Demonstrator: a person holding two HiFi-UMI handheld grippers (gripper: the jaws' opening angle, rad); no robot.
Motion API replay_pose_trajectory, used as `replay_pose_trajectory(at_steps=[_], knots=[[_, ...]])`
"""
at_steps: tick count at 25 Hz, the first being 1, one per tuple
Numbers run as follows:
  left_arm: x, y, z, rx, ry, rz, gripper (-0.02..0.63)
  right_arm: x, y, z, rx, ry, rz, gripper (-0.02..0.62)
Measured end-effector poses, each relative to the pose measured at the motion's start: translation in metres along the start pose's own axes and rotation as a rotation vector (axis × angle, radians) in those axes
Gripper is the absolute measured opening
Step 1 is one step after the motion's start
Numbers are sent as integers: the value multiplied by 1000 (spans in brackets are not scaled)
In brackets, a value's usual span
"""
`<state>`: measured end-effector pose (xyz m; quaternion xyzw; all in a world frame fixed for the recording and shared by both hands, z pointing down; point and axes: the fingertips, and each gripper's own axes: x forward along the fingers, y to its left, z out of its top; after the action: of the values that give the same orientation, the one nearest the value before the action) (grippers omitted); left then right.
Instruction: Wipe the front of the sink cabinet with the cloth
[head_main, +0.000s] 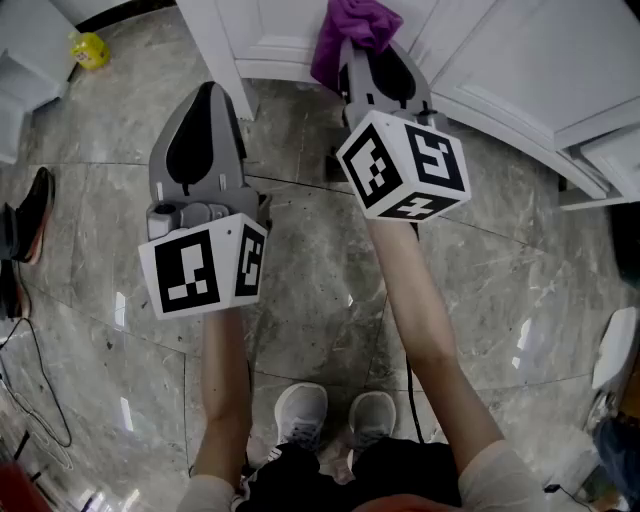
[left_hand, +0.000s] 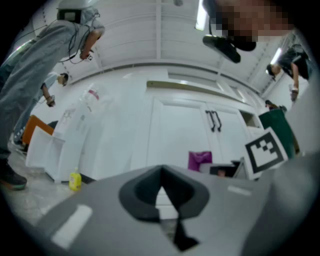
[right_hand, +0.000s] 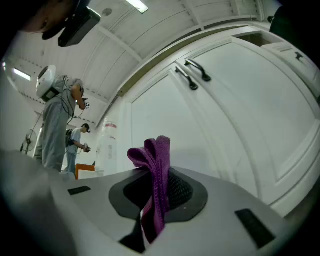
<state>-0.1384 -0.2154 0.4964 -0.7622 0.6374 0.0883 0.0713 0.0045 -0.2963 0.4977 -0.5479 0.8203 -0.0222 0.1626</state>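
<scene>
The white sink cabinet runs along the top of the head view, with two black door handles showing in the gripper views. My right gripper is shut on a purple cloth, which sticks up past the jaw tips low on the cabinet front; whether it touches the door I cannot tell. My left gripper hangs over the floor to the left, jaws shut and empty, short of the cabinet. From there I see the cloth.
Grey marble floor lies below. A yellow bottle stands by the cabinet's left end. A black shoe and a cable lie at left. Other people stand at left.
</scene>
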Motion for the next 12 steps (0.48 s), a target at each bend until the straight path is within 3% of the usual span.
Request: replay_pose_trajectory(at_steps=[6,12], knots=[[-12,35,-26,2,46,57,5,39,81,-50,-94,49,226,51],[-12,57,-32,11,57,86,5,74,108,-77,-132,66,253,51]])
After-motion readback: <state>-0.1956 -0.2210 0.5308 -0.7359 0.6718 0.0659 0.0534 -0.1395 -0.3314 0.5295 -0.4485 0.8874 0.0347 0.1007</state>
